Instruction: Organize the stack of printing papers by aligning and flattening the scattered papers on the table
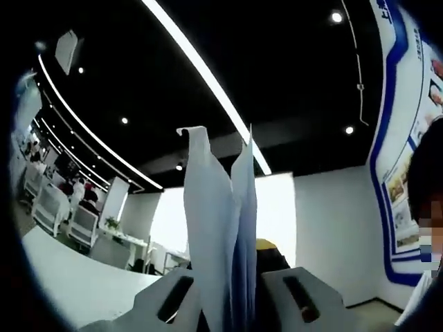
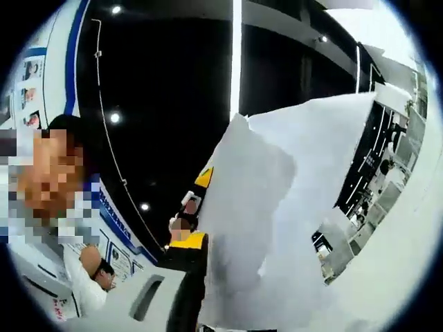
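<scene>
In the left gripper view the left gripper point(image 1: 232, 304) is closed on the papers point(image 1: 218, 235), which stand upright between its jaws, edges uneven, one top corner curled. In the right gripper view the papers point(image 2: 277, 207) fan out, misaligned; the right gripper point(image 2: 208, 311) appears clamped on them.

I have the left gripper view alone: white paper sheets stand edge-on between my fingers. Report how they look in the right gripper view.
Observer: There the white printing sheets face the camera broadside.
Operator: Tell me whether they are aligned.
Observer: No. The front sheet peaks lower than the rear sheet, offset sideways.
Operator: Report the grip there.
Observer: One pale finger shows at lower left; paper hides the other, so I cannot tell.
</scene>
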{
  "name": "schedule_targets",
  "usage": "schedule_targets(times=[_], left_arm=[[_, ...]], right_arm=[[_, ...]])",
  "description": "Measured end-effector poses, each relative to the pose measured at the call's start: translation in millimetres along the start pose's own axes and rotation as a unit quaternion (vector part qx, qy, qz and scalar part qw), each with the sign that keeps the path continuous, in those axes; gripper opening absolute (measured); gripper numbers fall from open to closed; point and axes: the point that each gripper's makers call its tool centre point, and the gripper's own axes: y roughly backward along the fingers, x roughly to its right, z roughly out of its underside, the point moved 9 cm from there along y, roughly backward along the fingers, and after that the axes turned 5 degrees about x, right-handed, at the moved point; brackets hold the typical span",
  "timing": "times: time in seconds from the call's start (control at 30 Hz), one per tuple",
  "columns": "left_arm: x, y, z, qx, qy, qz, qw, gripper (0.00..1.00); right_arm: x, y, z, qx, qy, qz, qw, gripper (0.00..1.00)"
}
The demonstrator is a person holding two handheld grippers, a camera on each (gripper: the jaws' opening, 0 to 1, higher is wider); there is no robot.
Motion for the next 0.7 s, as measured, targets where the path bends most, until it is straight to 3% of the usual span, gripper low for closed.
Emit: schedule_targets(times=[0.13, 0.27, 0.37, 0.53, 0.7], left_arm=[[-5.7, 5.2, 1.0, 0.003, -0.004, -0.007, 1.0000, 0.06], [-13.8, 16.9, 5.8, 0.005, -0.010, -0.019, 0.9997, 0.06], [-26.3, 29.6, 11.0, -0.002, 0.001, -0.040, 0.9992, 0.06], [-41.9, 47.9, 24.1, -0.005, 0.010, -0.061, 0.9981, 0.06], [-46.7, 60.5, 32.6, -0.064, -0.002, -0.052, 0.9966, 0.07]], right_arm=[[-1.7, 0.1, 0.6, -0.013, 0.012, -0.010, 0.9998, 0.00], [0.2, 4.3, -2.5, -0.050, 0.017, 0.006, 0.9986, 0.00], [0.7, 10.4, -3.8, -0.092, -0.017, 0.035, 0.9950, 0.00], [3.1, 17.6, -8.8, -0.121, -0.012, 0.048, 0.9914, 0.00], [2.1, 29.8, -17.6, -0.164, -0.015, 0.052, 0.9850, 0.00]])
